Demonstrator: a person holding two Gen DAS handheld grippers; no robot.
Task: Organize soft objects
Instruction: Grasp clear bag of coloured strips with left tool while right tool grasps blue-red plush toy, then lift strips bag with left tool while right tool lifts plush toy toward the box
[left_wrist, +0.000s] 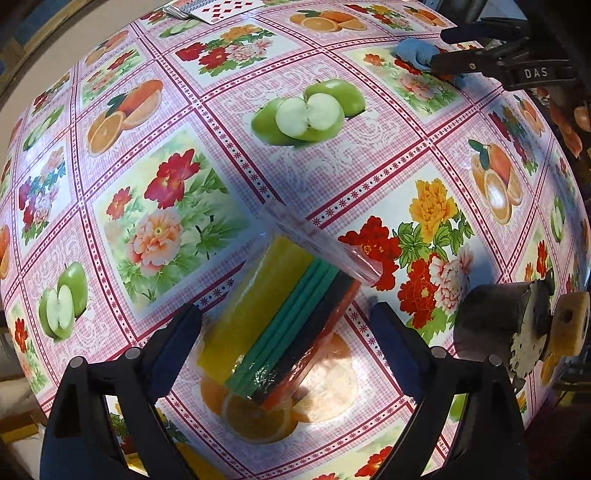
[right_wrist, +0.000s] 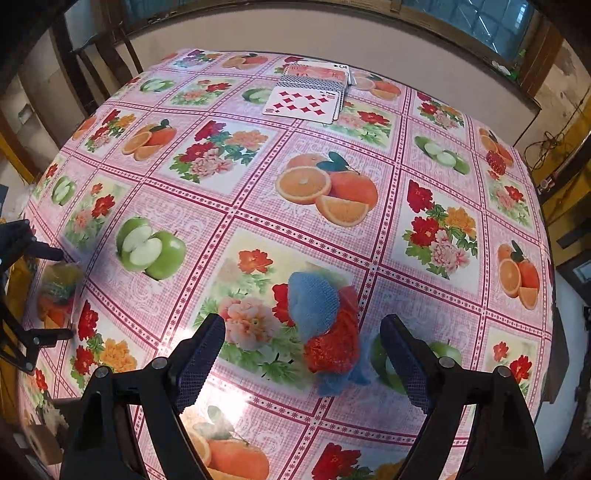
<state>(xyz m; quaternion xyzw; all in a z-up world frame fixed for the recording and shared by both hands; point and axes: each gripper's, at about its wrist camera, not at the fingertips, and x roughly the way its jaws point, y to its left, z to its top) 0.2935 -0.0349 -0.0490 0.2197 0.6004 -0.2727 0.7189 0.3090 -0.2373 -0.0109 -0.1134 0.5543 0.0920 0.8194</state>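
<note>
Left gripper (left_wrist: 286, 332) spread wide, fingers (left_wrist: 177, 343) either side of a clear-wrapped pack of cloths (left_wrist: 273, 321), gripping nothing; pack flat on the surface (left_wrist: 229, 96), long axis running from near the fingers up and right, yellow, green, dark and red layers side by side. Right gripper (right_wrist: 303, 354) likewise released around a blue-and-red scrubber (right_wrist: 325, 332), long axis roughly away from the camera. Only in the right view: playing cards (right_wrist: 306, 99) at the far edge in full, plus wall and window.
</note>
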